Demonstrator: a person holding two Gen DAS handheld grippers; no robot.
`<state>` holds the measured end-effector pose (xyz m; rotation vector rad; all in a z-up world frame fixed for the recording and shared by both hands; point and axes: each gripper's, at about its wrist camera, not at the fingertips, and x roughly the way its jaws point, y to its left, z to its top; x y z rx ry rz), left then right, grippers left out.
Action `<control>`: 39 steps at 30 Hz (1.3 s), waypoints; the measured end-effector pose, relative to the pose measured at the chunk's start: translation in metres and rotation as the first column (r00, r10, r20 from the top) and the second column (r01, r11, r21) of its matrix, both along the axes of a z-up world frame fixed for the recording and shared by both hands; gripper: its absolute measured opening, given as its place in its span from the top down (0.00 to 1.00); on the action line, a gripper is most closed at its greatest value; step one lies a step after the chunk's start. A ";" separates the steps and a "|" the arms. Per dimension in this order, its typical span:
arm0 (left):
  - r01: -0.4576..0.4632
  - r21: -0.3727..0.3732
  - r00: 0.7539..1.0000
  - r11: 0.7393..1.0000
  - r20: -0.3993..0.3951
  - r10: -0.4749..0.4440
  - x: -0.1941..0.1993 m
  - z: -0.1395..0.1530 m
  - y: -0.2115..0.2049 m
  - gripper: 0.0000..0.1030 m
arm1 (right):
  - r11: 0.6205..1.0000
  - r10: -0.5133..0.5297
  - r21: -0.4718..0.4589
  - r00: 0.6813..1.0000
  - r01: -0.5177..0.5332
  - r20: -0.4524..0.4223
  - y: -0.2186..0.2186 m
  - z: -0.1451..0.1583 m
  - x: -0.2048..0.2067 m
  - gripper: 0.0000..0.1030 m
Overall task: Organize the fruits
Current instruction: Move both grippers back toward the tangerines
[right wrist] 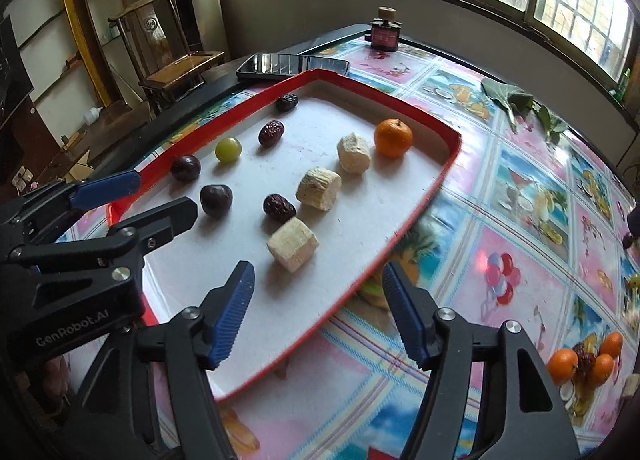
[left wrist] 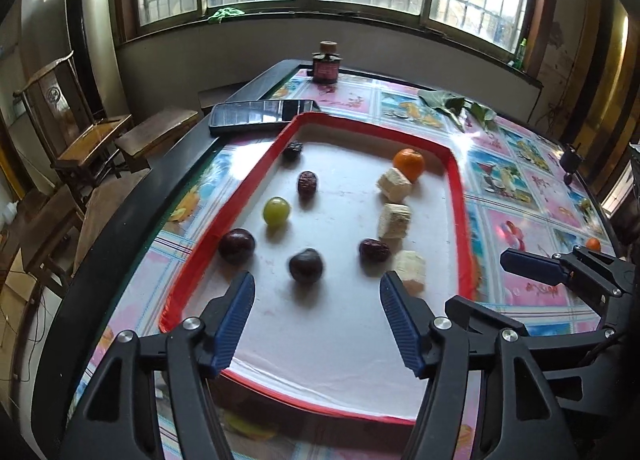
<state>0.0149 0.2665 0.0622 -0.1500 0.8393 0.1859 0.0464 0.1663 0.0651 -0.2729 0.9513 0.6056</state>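
Observation:
A red-rimmed white tray (left wrist: 456, 188) (right wrist: 444, 172) holds an orange (left wrist: 408, 164) (right wrist: 393, 137), a green grape (left wrist: 276, 211) (right wrist: 228, 149), two dark plums (left wrist: 306, 265) (right wrist: 216, 200), red dates (left wrist: 374, 251) (right wrist: 279, 206) and three pale banana chunks (left wrist: 394, 220) (right wrist: 293, 243). My left gripper (left wrist: 318, 320) is open and empty above the tray's near end, just short of a plum. My right gripper (right wrist: 318, 316) is open and empty over the tray's right rim. Each gripper shows in the other's view (left wrist: 560, 272) (right wrist: 132, 196).
A phone (left wrist: 262, 115) (right wrist: 292, 65) lies behind the tray's far left corner. A dark jar (left wrist: 326, 64) (right wrist: 385, 33) stands at the table's far edge. Green leaves (left wrist: 460, 106) (right wrist: 520, 102) lie far right. More oranges (right wrist: 584, 360) sit near right. Wooden chairs stand left of the table.

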 end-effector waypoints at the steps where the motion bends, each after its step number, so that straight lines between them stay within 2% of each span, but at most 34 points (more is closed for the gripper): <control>1: 0.009 0.002 1.000 1.000 0.001 -0.009 0.000 0.001 -0.006 0.37 | 1.000 -0.007 0.003 1.000 0.007 0.001 -0.006 0.001 -0.002 0.33; 6: 0.069 0.008 0.998 0.998 -0.008 -0.069 0.002 0.002 -0.049 0.34 | 0.998 -0.064 0.015 0.998 0.064 -0.008 -0.052 0.003 -0.010 0.30; 12: 0.189 0.013 0.981 0.982 -0.043 -0.188 0.015 -0.005 -0.123 0.34 | 0.980 -0.195 0.027 0.980 0.196 -0.025 -0.136 0.000 -0.014 0.29; 17: 0.277 0.003 0.959 0.961 -0.061 -0.276 0.029 -0.013 -0.186 0.34 | 0.939 -0.340 0.041 0.939 0.342 -0.043 -0.223 -0.004 -0.013 0.29; 21: 0.339 0.025 0.939 0.940 -0.063 -0.337 0.047 -0.020 -0.230 0.34 | 0.899 -0.434 0.034 0.898 0.437 -0.072 -0.283 -0.012 -0.012 0.29; 27: 0.382 0.069 0.923 0.922 -0.072 -0.377 0.078 -0.031 -0.269 0.34 | 0.855 -0.507 0.056 0.854 0.515 -0.118 -0.340 -0.025 -0.011 0.29; 32: 0.375 -0.014 0.925 0.927 -0.067 -0.375 0.091 -0.038 -0.271 0.29 | 0.863 -0.485 0.081 0.863 0.498 -0.143 -0.352 -0.033 -0.001 0.28; 36: 0.375 -0.043 0.923 0.926 -0.080 -0.377 0.098 -0.045 -0.275 0.27 | 0.897 -0.414 0.106 0.900 0.429 -0.136 -0.342 -0.036 0.013 0.28; 37: 0.371 -0.042 0.924 0.928 -0.085 -0.374 0.099 -0.046 -0.275 0.30 | 0.905 -0.398 0.108 0.909 0.411 -0.125 -0.340 -0.036 0.016 0.28; 39: 0.372 -0.041 0.922 0.927 -0.101 -0.375 0.099 -0.048 -0.276 0.44 | 0.925 -0.348 0.123 0.931 0.361 -0.113 -0.330 -0.037 0.024 0.28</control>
